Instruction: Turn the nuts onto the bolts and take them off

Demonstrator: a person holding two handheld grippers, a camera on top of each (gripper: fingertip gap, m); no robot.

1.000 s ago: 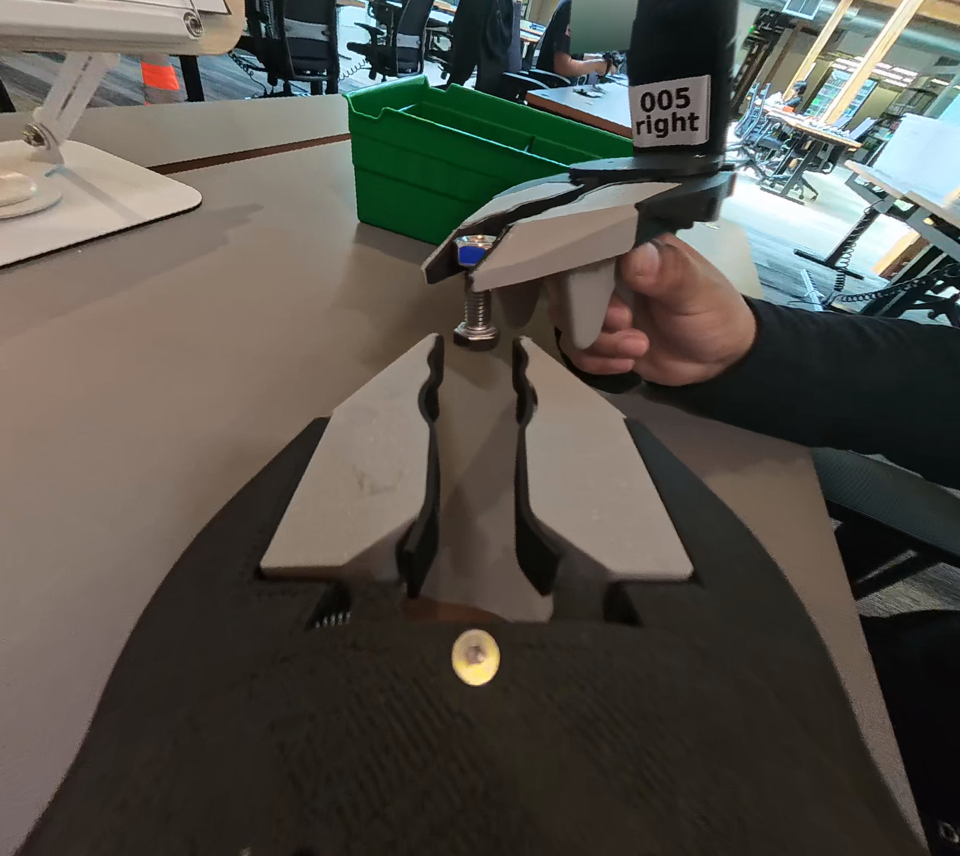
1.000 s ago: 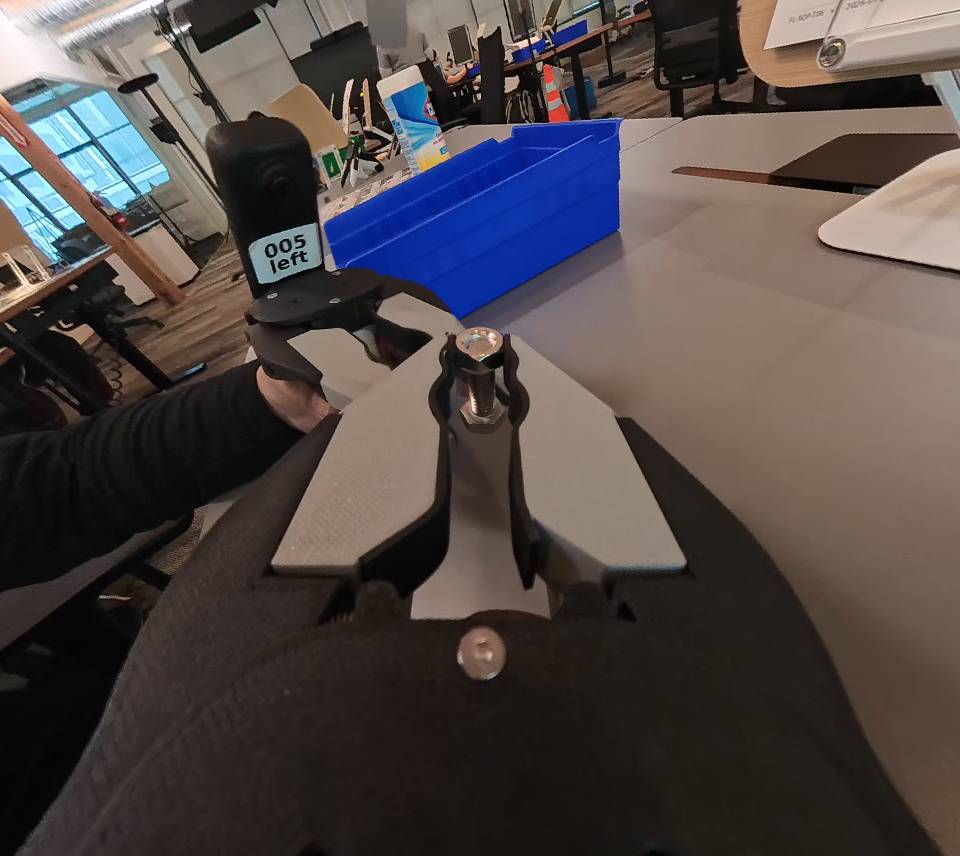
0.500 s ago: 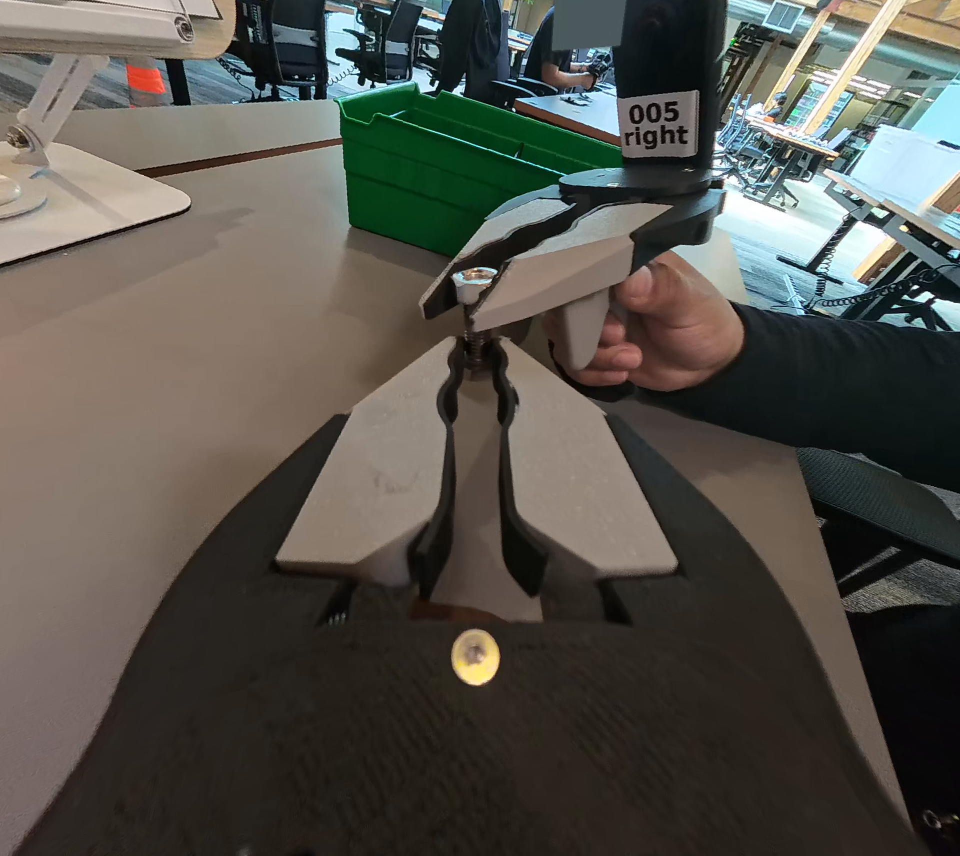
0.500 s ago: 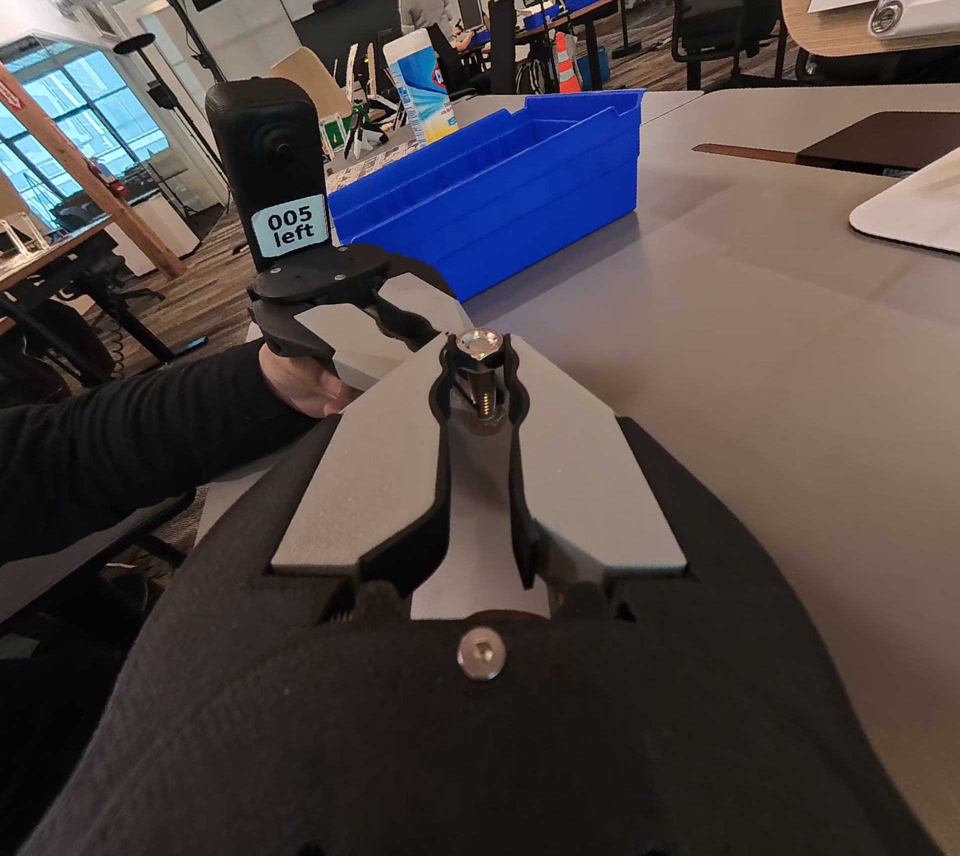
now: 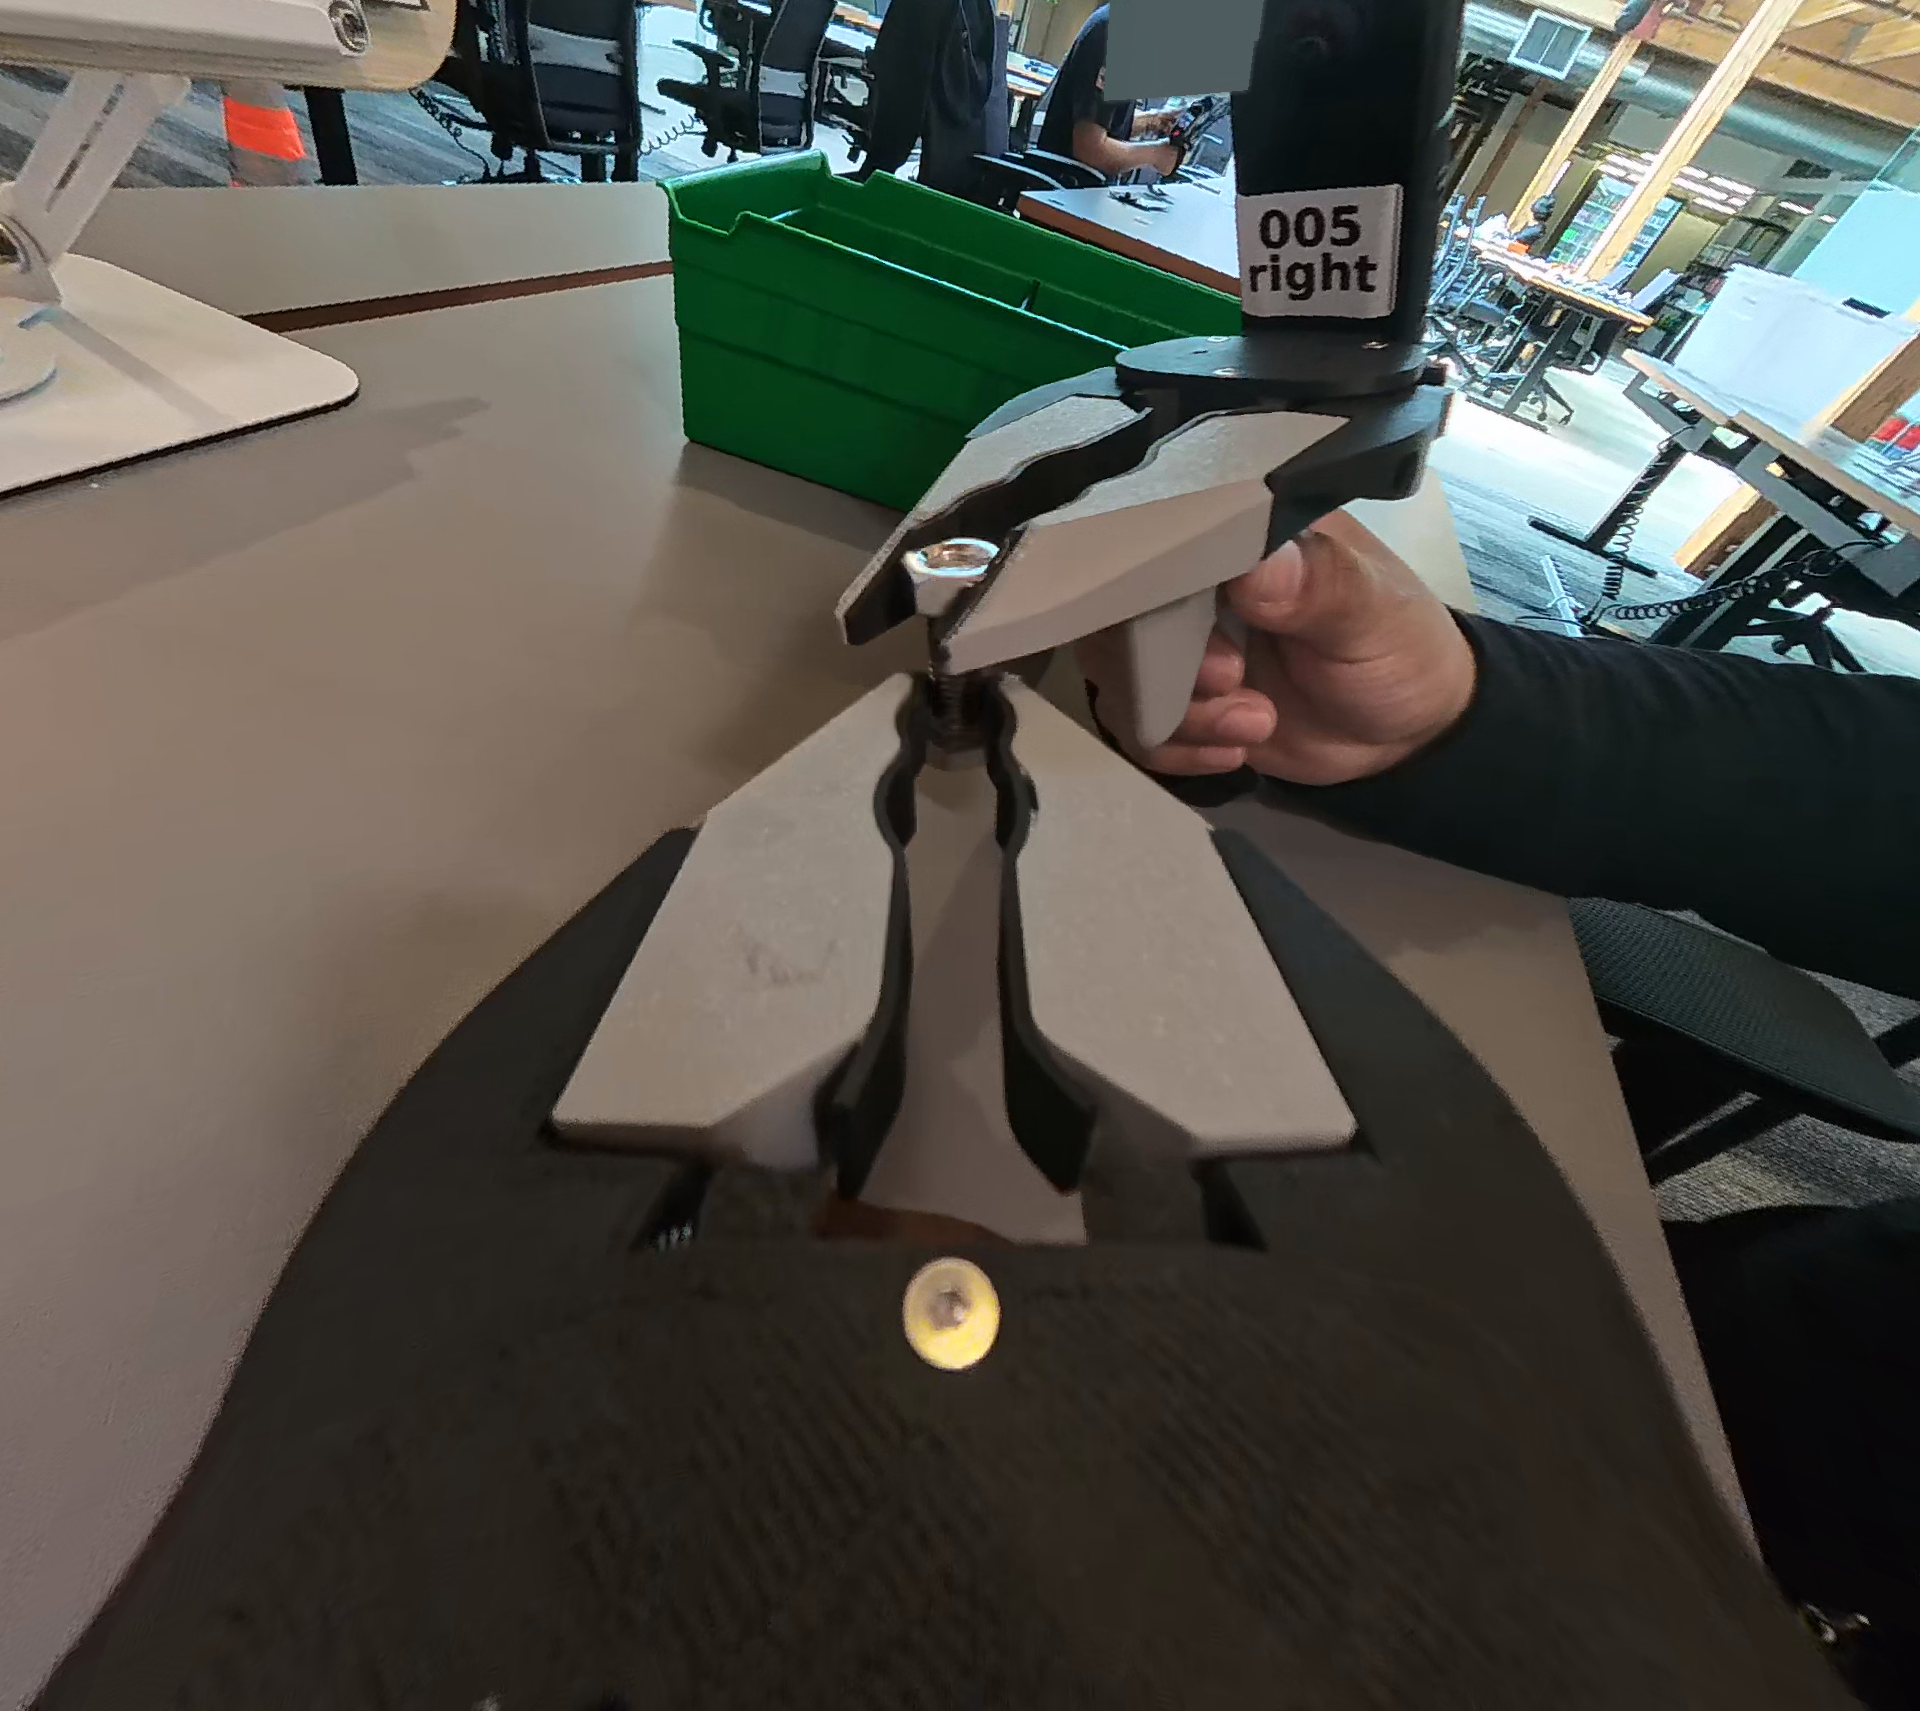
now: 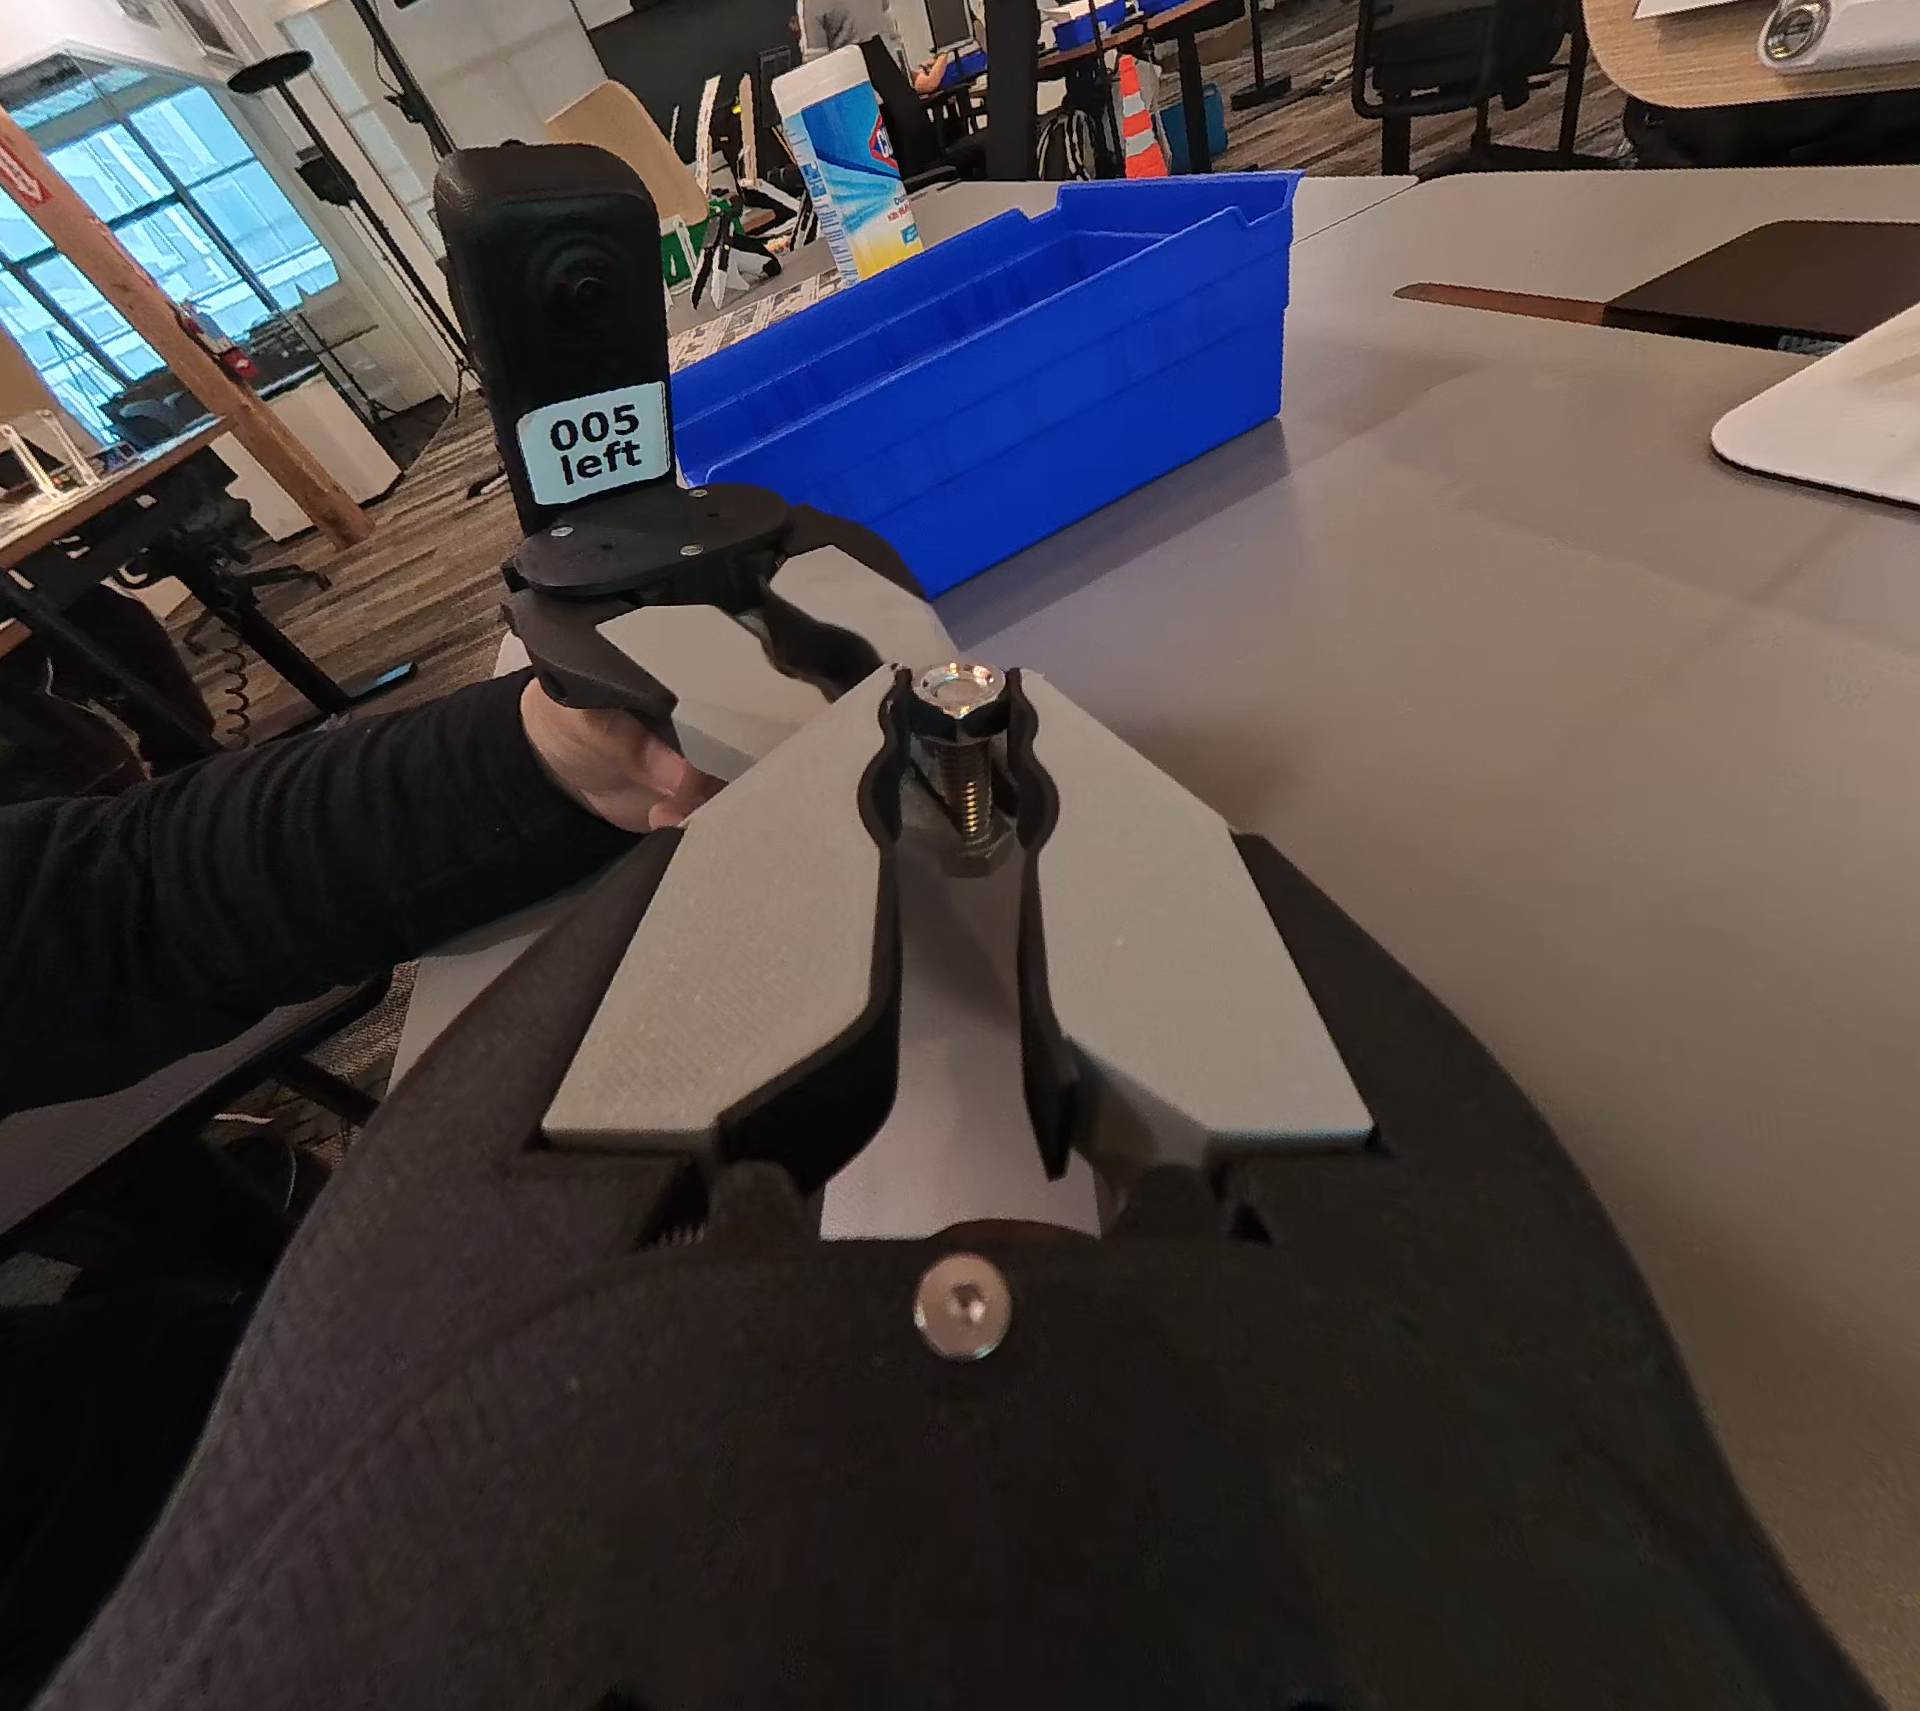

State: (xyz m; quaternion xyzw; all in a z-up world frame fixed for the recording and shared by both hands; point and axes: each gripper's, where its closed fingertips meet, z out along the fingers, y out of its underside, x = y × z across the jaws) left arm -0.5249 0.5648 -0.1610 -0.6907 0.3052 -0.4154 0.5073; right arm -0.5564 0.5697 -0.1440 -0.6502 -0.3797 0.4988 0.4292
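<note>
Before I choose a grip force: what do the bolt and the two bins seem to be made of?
Bolt: apparently bright metal, perhaps plated steel, with a shiny head and glinting threads. Green bin and blue bin: probably moulded plastic, with even colour, a dull sheen and ribbed walls.

bolt: shiny threaded metal | right gripper: matt grey fine-grained plastic, black matt body | blue bin: smooth glossy plastic | green bin: smooth plastic | bench: smooth matt grey | sleeve: black cloth
</note>
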